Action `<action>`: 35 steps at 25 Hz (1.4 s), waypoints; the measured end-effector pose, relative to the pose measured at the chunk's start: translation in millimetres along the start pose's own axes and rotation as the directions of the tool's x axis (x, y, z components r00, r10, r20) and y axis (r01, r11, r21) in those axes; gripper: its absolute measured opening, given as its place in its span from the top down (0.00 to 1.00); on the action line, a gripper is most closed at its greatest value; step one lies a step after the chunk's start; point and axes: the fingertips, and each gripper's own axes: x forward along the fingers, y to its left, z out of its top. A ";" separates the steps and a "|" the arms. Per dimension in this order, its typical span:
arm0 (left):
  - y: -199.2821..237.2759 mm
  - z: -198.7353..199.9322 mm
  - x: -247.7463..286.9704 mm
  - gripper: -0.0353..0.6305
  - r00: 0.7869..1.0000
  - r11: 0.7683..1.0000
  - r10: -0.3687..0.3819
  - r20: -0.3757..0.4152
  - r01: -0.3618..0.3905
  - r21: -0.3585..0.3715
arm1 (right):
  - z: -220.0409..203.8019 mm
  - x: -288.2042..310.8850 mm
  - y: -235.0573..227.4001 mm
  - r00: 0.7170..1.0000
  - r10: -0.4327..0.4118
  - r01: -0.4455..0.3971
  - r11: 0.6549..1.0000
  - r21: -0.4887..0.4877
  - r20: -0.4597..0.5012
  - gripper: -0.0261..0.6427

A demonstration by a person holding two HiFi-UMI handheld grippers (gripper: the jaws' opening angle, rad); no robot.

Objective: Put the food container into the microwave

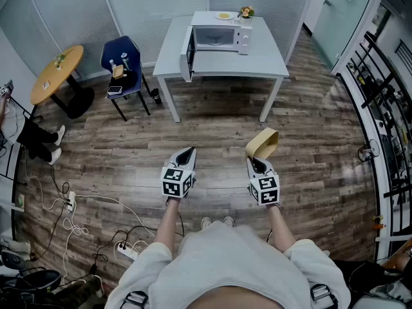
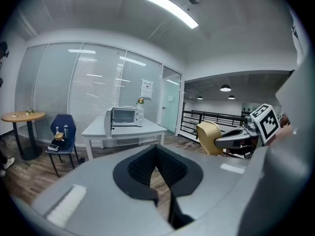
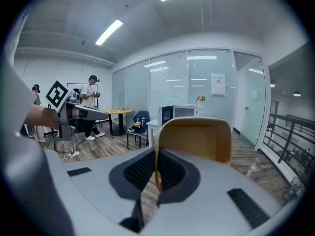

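Note:
A tan food container (image 1: pixel 263 143) hangs from my right gripper (image 1: pixel 256 162), which is shut on its rim; in the right gripper view the container (image 3: pixel 196 139) stands upright between the jaws. My left gripper (image 1: pixel 186 155) is shut and holds nothing, with its jaws (image 2: pixel 156 157) pressed together. The white microwave (image 1: pixel 217 38) sits on a white table (image 1: pixel 261 64) far ahead, its door (image 1: pixel 190 51) swung open to the left. It shows small in the left gripper view as the microwave (image 2: pixel 123 116) and behind the container as the microwave (image 3: pixel 175 113). Both grippers hover over the wood floor, well short of the table.
A blue chair (image 1: pixel 125 69) with bottles and small items stands left of the table, and a round wooden table (image 1: pixel 56 73) further left. Cables and a power strip (image 1: pixel 127 252) lie on the floor at lower left. A railing (image 1: pixel 383 95) runs along the right. People stand at the left in the right gripper view.

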 end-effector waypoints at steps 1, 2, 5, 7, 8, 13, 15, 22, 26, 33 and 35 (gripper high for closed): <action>-0.5 0.1 -0.3 0.93 1.000 1.000 0.001 0.000 -0.001 -0.001 | -0.2 -0.5 0.2 1.000 0.001 -0.001 1.000 -0.001 -0.002 0.93; -1.1 0.1 -0.7 0.93 1.000 1.000 0.002 0.000 -0.002 -0.002 | -0.6 -1.1 0.4 1.000 0.002 -0.002 1.000 -0.002 -0.004 0.93; -3.4 -1.6 -2.3 0.93 1.000 1.000 0.004 0.000 -0.004 -0.006 | -2.5 -3.2 0.8 1.000 0.003 -0.003 1.000 -0.002 -0.005 0.93; -4.2 -3.6 -2.8 0.93 1.000 1.000 0.006 -0.003 -0.006 -0.008 | -3.5 -3.4 0.8 1.000 0.004 -0.004 1.000 -0.001 -0.005 0.93; -4.5 -4.4 -2.6 0.93 1.000 1.000 0.007 -0.004 -0.007 -0.008 | -3.9 -3.2 0.4 1.000 0.004 -0.004 1.000 -0.001 -0.005 0.93; -9.2 -5.8 -1.9 0.93 1.000 1.000 0.012 -0.008 -0.012 -0.011 | -4.4 -5.5 -2.7 1.000 0.010 -0.010 1.000 0.005 0.000 0.93; -11.6 -4.8 -0.9 0.93 1.000 1.000 0.014 -0.007 -0.014 -0.011 | -4.5 -6.6 -5.0 1.000 0.013 -0.013 1.000 0.011 0.005 0.93; -23.0 -6.8 9.2 0.93 1.000 1.000 0.017 -0.013 -0.017 -0.015 | -7.1 -9.1 -15.8 1.000 0.019 -0.019 1.000 0.010 0.011 0.93; -34.7 -8.3 19.4 0.93 1.000 1.000 0.017 -0.019 -0.017 -0.012 | -8.9 -11.7 -26.8 0.999 0.025 -0.026 1.000 0.011 0.019 0.93; -47.0 -9.1 34.8 0.93 0.999 0.999 0.031 -0.024 -0.031 -0.011 | -11.1 -10.1 -45.8 0.999 0.042 -0.042 0.999 -0.003 0.025 0.93; -50.0 -10.3 39.1 0.93 0.999 0.999 0.034 -0.024 -0.035 -0.016 | -13.9 -9.2 -51.0 0.999 0.047 -0.047 0.999 -0.003 0.021 0.93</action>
